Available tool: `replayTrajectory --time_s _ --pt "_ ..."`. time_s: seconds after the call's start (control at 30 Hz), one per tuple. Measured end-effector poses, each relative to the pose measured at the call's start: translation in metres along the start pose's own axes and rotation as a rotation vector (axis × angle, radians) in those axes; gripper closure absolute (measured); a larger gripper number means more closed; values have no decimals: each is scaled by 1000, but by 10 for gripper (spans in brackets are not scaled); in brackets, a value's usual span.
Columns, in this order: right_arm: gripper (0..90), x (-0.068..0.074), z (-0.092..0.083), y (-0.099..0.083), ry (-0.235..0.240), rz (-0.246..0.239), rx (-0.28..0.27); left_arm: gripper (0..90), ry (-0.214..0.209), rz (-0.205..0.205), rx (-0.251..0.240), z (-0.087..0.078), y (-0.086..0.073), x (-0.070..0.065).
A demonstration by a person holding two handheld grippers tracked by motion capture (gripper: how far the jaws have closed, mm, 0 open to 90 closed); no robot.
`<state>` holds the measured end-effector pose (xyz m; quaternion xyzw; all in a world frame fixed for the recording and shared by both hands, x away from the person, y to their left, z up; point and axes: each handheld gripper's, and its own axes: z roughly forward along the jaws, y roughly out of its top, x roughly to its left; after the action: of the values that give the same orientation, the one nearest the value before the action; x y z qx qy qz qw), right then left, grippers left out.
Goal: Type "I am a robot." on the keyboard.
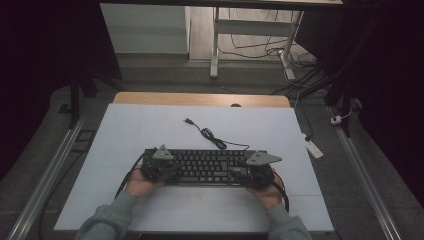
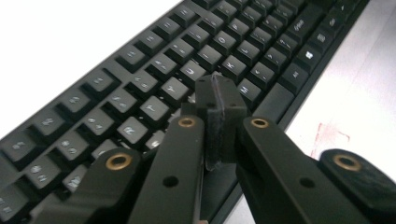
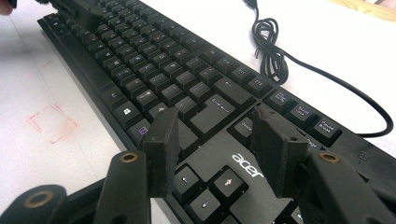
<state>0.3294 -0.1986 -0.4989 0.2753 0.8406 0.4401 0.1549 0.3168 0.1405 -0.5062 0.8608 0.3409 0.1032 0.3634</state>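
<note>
My left gripper (image 2: 219,100) has its jaws pressed together, pointing down. My right gripper (image 3: 219,140) holds its jaws wide apart, low near the surface's front edge.

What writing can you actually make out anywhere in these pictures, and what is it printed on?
"acer": white brand name on the black keyboard, on the bare panel above its arrow keys.
Key legends near the logo: small white print, too blurred to read for sure.
Letter keys in the left gripper view: glare-smeared, not readable.
Red marks on the white table: a sketched outline, no words.

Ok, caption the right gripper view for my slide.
Open right gripper poised over the black keyboard, near its arrow keys.
</note>
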Motion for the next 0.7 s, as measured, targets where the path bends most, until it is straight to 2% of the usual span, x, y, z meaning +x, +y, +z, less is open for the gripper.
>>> replayTrajectory --time_s 0.37,0.7 --pt "517 0 0 0 -1 4 0 887 5 8 34 8 -2 -2" --pt "517 0 1 -1 -1 1 3 884 6 8 43 10 -2 -3"
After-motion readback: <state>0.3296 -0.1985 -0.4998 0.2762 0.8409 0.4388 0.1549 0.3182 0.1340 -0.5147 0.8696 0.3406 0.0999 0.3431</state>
